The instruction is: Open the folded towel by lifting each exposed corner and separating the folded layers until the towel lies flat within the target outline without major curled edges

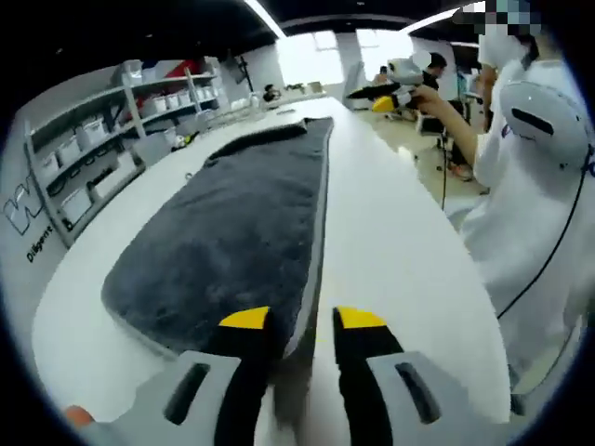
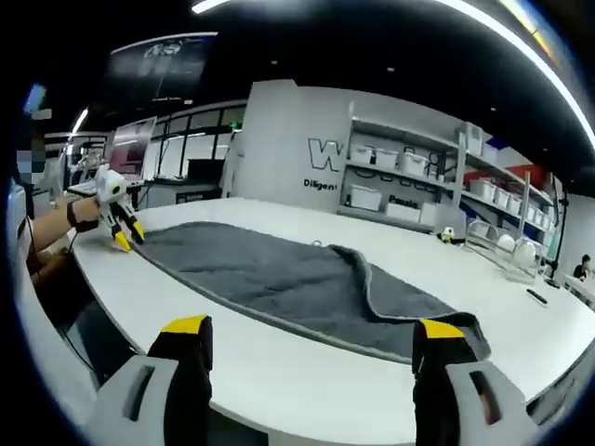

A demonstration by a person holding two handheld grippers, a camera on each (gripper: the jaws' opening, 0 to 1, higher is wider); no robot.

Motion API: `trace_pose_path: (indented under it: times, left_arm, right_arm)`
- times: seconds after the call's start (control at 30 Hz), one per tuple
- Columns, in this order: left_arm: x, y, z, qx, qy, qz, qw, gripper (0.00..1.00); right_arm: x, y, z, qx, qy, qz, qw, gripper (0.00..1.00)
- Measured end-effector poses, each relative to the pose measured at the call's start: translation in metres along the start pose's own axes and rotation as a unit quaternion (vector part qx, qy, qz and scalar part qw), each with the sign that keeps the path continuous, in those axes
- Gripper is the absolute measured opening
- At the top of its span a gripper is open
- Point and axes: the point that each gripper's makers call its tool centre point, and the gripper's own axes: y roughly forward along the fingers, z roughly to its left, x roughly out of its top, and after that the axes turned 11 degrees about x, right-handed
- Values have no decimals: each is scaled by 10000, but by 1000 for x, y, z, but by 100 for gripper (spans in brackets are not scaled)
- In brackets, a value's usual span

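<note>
on the long white table [image 1: 390, 251] a dark grey towel [image 1: 232, 242] lies stretched out lengthwise, its pale trimmed edge running down the side nearest the middle of the tabletop. in the left gripper view the left gripper [image 1: 302, 321] sits at the towel's near end, its two yellow-tipped black jaws a small gap apart, straddling the towel's edge; whether they are pinching the cloth or just resting over it, i cannot tell. far up the table, beyond the towel's other end, the right gripper [image 1: 386, 100] shows in a person's hand, raised off the surface.

in the right gripper view the right gripper [image 2: 314, 327] has its jaws spread wide with nothing between them, hovering above the table short of the towel [image 2: 297, 279]. the end nearest this camera is not flat: a flap is folded back over the layer beneath, leaving a curled ridge and a rounded corner. at the far left end the left gripper [image 2: 124, 234] sits at the towel's corner, touching or just over it.

grey shelving [image 2: 418, 186] with white bins lines the wall behind the table. a person in white [image 1: 521, 186] stands beside the table's right side.
</note>
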Motion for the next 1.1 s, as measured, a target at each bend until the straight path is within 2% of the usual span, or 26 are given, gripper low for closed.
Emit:
trace_pose_path:
  times: [0.07, 0.1, 0.17, 0.2, 0.23, 0.3, 0.33, 0.43, 0.5, 0.6, 0.67, 0.7, 0.73, 0.77, 0.8, 0.83, 0.9, 0.97, 1.03, 1.07, 1.1]
  left_arm:
    - [19, -12, 2, 372, -577, -495, 9964, 58]
    - [24, -18, 14, 557, -772, -673, 9932, 72]
    - [31, -34, 32, 1286, -1123, -895, 9812, 94]
    - [33, -40, 34, 1528, -1149, -957, 9769, 97]
    - [28, -47, 34, 1642, -1103, -840, 9766, 94]
    - [18, -53, 29, 1820, -1267, -519, 9737, 99]
    - [18, -56, 24, 1822, -1207, -546, 9743, 99]
    - [16, -63, 11, 1953, -1338, -597, 9697, 99]
    - [14, -64, 3, 1994, -1424, -623, 9675, 99]
    - [12, -66, -2, 2149, -1577, -714, 9612, 99]
    - [10, -66, -6, 2196, -1620, -733, 9592, 99]
    - [9, -63, -8, 2202, -1662, -720, 9585, 99]
    - [7, -64, -8, 2209, -1717, -724, 9573, 99]
    - [7, -63, -10, 2225, -1725, -727, 9568, 99]
    - [7, -63, -9, 2242, -1728, -719, 9564, 99]
    - [5, -62, -10, 2287, -1732, -675, 9556, 99]
    - [4, -61, -10, 2335, -1706, -596, 9554, 99]
    - [7, -60, -8, 2394, -1712, -594, 9539, 99]
    - [13, -60, -8, 2425, -1740, -661, 9521, 99]
    - [16, -58, -8, 2426, -1758, -721, 9513, 99]
    - [20, -57, -10, 2418, -1770, -757, 9510, 99]
  right_arm:
    - [4, 3, -15, 25, -31, -15, 10000, 83]
    - [4, 4, -22, 8, -87, 36, 10000, 82]
    - [4, 9, -37, -11, -256, 159, 9995, 79]
    - [3, 12, -44, -3, -273, 209, 9994, 75]
    - [3, 15, -49, 0, -275, 239, 9993, 73]
    - [-2, 30, -60, 168, -292, 436, 9985, 70]
    - [-3, 38, -66, 213, -269, 476, 9983, 68]
    - [-9, 61, -72, 498, -428, 716, 9953, 61]
    - [-16, 82, -80, 591, -526, 872, 9930, 51]
    - [-37, 107, -92, 705, -704, 1375, 9855, 36]
    - [-52, 120, -103, 659, -664, 1695, 9811, 32]
    - [-60, 125, -107, 709, -692, 1911, 9766, 29]
    - [-63, 128, -111, 726, -700, 2017, 9742, 23]
    - [-64, 133, -118, 801, -794, 2177, 9695, 12]
    - [-55, 139, -126, 878, -1072, 2128, 9672, 0]
    - [-42, 144, -141, 672, -1188, 2066, 9689, 0]
    - [-17, 152, -177, 139, -1390, 2176, 9660, 0]
    - [23, 171, -219, -445, -1840, 2057, 9601, 0]
    - [56, 186, -263, -1117, -2287, 2034, 9454, 0]
    - [72, 193, -289, -1631, -2461, 1984, 9346, 0]
    - [81, 202, -326, -2147, -2672, 2186, 9136, 1]
